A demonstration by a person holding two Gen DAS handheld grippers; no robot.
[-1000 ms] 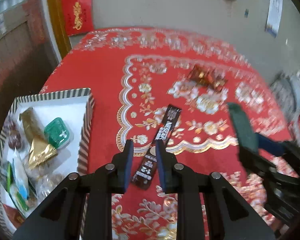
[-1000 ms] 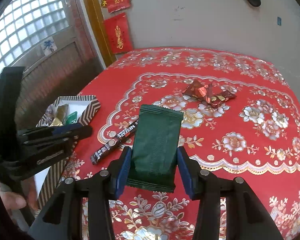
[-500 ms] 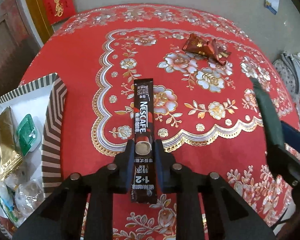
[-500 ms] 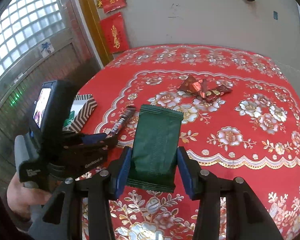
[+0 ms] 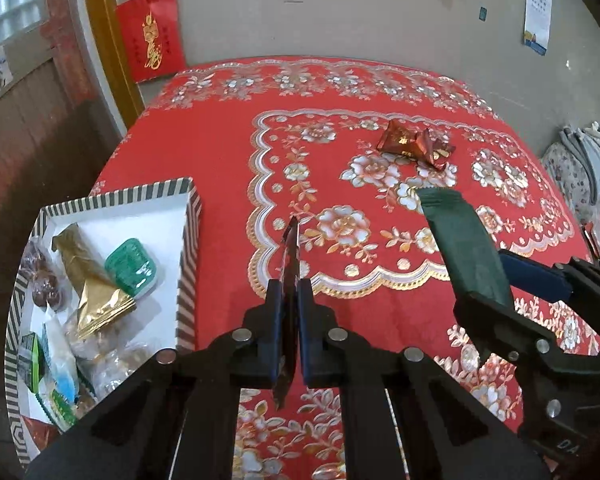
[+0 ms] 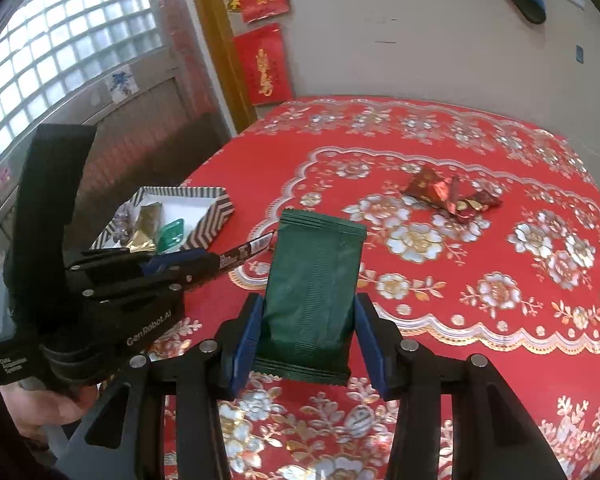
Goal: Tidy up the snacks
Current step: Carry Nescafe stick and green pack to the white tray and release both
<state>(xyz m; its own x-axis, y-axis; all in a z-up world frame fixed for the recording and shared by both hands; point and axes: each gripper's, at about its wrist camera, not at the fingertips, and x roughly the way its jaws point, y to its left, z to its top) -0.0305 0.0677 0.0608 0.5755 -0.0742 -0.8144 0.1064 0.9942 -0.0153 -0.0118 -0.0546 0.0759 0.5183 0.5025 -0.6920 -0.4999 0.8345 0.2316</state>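
Sitting at far left on the red tablecloth (image 5: 220,152), striped tray (image 5: 188,240) with a gold pouch (image 5: 88,280), a green cup (image 5: 131,266) and other wrapped snacks. Left gripper (image 5: 290,304): jaws nearly closed, pinching the dark coffee stick (image 5: 291,256) edge-on, lifted off the cloth, right of the tray. Red candies (image 5: 416,144) loose on the cloth, farther back. Right gripper (image 6: 306,336): jaws partly apart, pressed on both sides of the green packet (image 6: 314,292), held upright above the cloth.
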